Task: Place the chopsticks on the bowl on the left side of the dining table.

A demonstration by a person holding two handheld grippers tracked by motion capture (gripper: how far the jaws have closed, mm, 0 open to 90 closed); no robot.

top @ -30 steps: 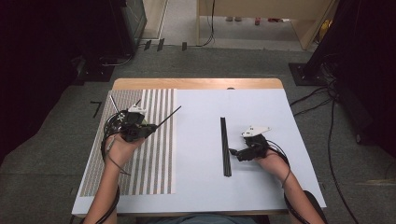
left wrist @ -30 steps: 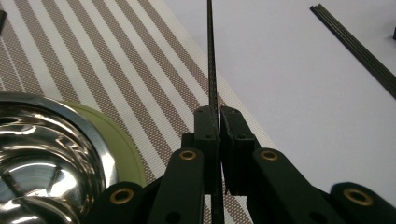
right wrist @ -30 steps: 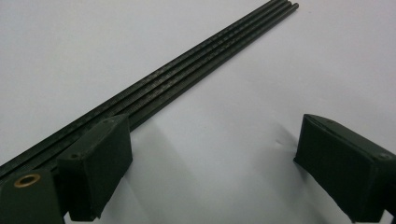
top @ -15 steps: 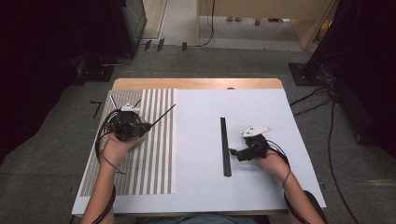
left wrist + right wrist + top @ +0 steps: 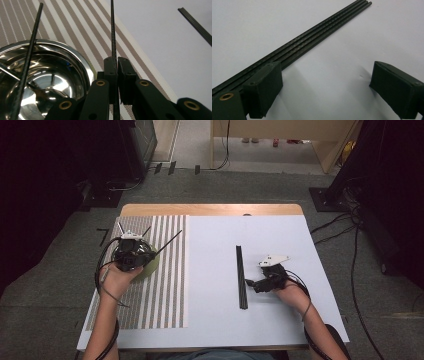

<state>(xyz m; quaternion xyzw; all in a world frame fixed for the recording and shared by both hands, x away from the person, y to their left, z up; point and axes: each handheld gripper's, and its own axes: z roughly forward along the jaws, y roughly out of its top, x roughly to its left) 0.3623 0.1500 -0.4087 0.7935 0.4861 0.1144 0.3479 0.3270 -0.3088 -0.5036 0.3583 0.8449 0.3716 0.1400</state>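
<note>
My left gripper [image 5: 142, 254] hovers over a shiny metal bowl [image 5: 57, 72] on the striped mat [image 5: 165, 290]. Its jaws [image 5: 117, 67] are shut on one thin black rod [image 5: 113, 32], which points up and to the right across the mat. Another rod [image 5: 28, 57] leans in the bowl, and two rod ends stick out past the bowl's far side [image 5: 121, 228]. A bundle of black rods [image 5: 241, 277] lies straight on the white table. My right gripper [image 5: 251, 283] rests open beside the bundle's near half; its left pad [image 5: 265, 86] touches the bundle [image 5: 312, 37].
The white tabletop [image 5: 215, 320] has a wooden strip along its far edge [image 5: 210, 210]. Cables [image 5: 345, 227] trail over the grey carpet at the right. Dark equipment stands on both sides of the room.
My left gripper has shifted slightly left with the rod and now sits more squarely over the bowl. The right gripper and the bundle have not moved.
</note>
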